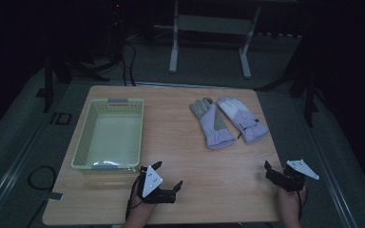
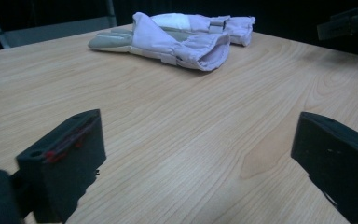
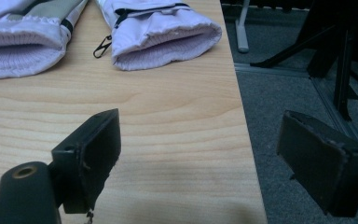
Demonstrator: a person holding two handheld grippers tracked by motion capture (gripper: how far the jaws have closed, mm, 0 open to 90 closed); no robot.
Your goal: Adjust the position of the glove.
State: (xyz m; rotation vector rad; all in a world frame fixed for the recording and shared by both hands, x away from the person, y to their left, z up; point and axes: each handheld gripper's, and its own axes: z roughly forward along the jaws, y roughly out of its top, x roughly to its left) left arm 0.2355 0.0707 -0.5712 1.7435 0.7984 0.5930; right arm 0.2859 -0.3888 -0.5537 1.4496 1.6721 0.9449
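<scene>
Two lilac-and-grey gloves lie side by side on the far right part of the wooden table [image 1: 180,156]: the left glove [image 1: 212,122] and the right glove [image 1: 242,118], cuffs toward me. My left gripper [image 1: 168,175] rests near the front edge, just right of the basket's near corner, open and holding nothing. In the left gripper view its jaws [image 2: 200,158] stand wide apart, with the gloves [image 2: 168,44] farther ahead. My right gripper [image 1: 283,171] sits at the front right corner, open. In the right gripper view [image 3: 200,154] one jaw is over the table, the other past its edge, and both glove cuffs [image 3: 163,42] lie ahead.
A pale green slotted basket [image 1: 140,133] stands on the table's left half, nothing visible inside. The table's right edge [image 3: 242,116] drops to grey carpet. A metal stand [image 1: 209,28] is behind the table. A cable [image 1: 38,175] lies on the floor at left.
</scene>
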